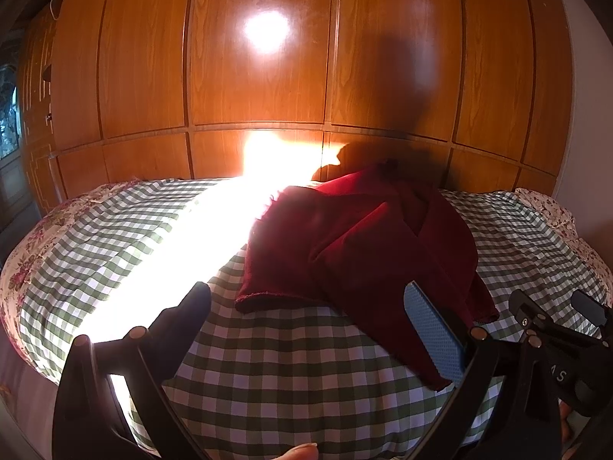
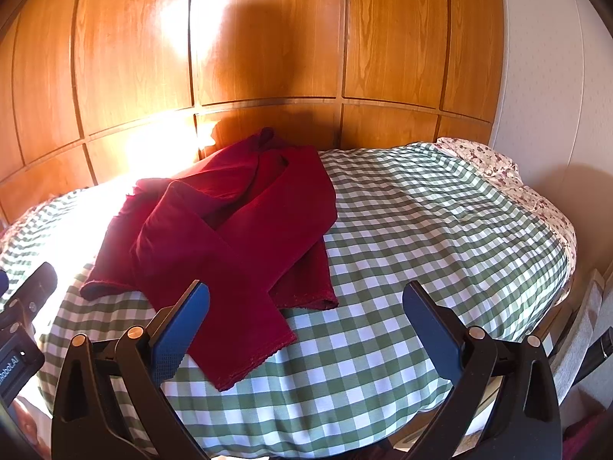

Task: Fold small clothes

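A dark red long-sleeved garment [image 1: 356, 237] lies on the green-and-white checked bed cover [image 1: 276, 368], with both sleeves crossed over its body. It shows in the right wrist view [image 2: 230, 230] left of centre, one sleeve end reaching toward the camera. My left gripper [image 1: 306, 306] is open and empty, just before the garment's near hem. My right gripper [image 2: 306, 310] is open and empty, its left finger [image 2: 184, 326] over the near sleeve end. The right gripper also shows at the right edge of the left wrist view [image 1: 559, 329].
Wooden wardrobe panels [image 1: 260, 76] stand behind the bed. A bright strip of sunlight [image 1: 184, 253] crosses the cover on the left. A floral pillow or sheet edge [image 2: 498, 165] lies at the far right. A white wall [image 2: 544, 76] is on the right.
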{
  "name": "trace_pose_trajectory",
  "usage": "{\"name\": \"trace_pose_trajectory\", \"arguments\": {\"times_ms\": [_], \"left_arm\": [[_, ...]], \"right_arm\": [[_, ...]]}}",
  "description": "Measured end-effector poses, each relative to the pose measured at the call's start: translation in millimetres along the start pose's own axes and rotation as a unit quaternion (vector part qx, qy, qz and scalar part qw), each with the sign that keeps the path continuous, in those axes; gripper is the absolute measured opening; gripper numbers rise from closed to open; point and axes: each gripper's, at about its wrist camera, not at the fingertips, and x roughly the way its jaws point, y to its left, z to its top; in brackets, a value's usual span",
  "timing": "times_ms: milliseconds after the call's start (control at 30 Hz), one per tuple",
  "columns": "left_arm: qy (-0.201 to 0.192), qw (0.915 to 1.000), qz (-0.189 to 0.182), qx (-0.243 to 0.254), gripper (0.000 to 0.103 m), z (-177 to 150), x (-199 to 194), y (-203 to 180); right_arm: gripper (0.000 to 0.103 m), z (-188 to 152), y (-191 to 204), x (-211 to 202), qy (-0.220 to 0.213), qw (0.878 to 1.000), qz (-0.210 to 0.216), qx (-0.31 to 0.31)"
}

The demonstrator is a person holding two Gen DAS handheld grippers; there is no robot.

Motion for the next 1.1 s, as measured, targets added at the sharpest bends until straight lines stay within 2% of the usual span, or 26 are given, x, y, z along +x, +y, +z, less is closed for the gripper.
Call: {"name": "trace_pose_trajectory", "arguments": {"times_ms": [1100], "left_arm": [[0.001,1.0,-0.006,0.001,0.1,-0.9,2.2,-0.5]], "right_arm": [[0.1,-1.2,-1.4,2.3,0.0,1.0,0.002,-0.001]]}}
